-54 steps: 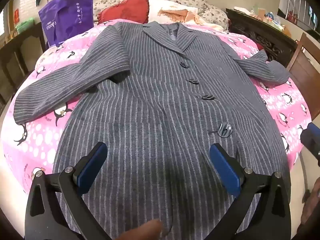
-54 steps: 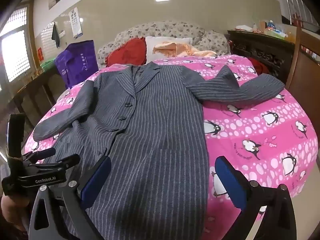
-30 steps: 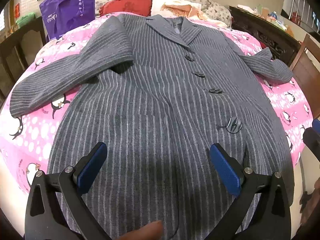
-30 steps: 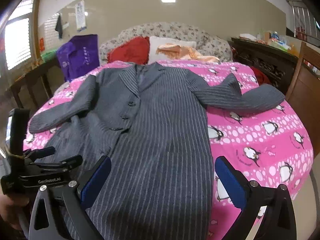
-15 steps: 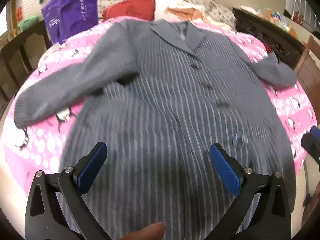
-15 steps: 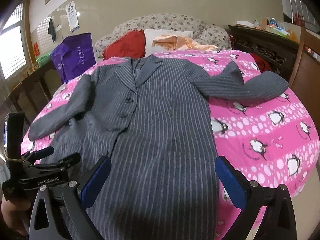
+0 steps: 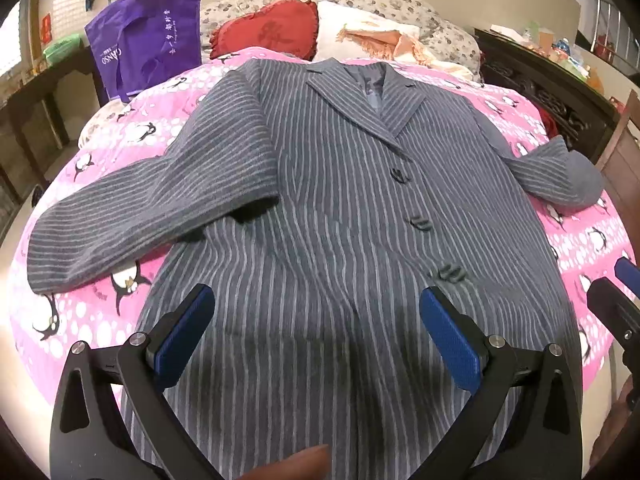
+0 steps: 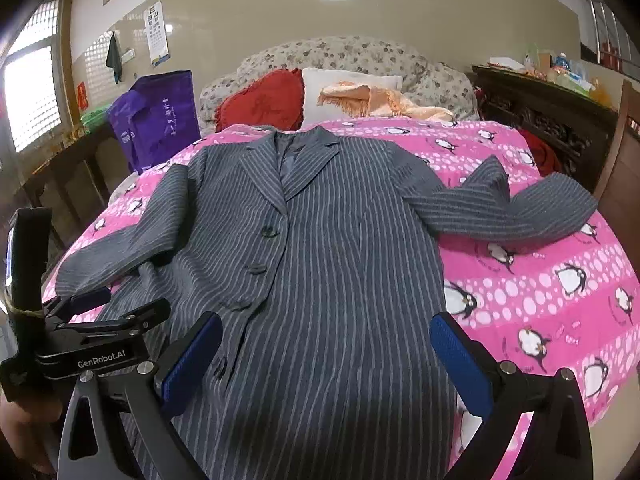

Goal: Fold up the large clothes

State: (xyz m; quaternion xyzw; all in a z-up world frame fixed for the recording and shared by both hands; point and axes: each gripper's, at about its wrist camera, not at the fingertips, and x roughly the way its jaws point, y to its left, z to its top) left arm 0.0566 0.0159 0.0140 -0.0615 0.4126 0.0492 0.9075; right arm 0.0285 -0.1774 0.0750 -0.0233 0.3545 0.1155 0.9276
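The left tool [image 7: 316,334] was held spread wide and empty above the lower front of the coat [image 7: 340,240], its blue pads [image 7: 182,328] clear of the cloth. The right tool [image 8: 326,358] was likewise spread and empty, poised over the hem end of the coat toward its right edge, with nothing between its pads [image 8: 460,364]. In the right wrist view the left tool [image 8: 100,312] could be seen low at the left, near the coat's left side.

The coat lay face up, buttoned and spread flat on the bed [image 8: 540,300], collar toward the pillows [image 8: 348,96] and hem toward the tools. The left sleeve [image 7: 152,208] was stretched out sideways across the pink cover; the right sleeve [image 8: 512,208] was bent outward on the other side. No fold was seen in the body or sleeves.

The task was judged to be at its very start: the coat laid out, nothing yet gripped, both tools being placed for a first grasp. The next move was thought to call for each tool to be lowered onto an edge, probably a sleeve or a side seam, and clenched on the thick cloth before that part was carried across the body. A firm bite would be needed, since the fabric looked heavy and could slip.
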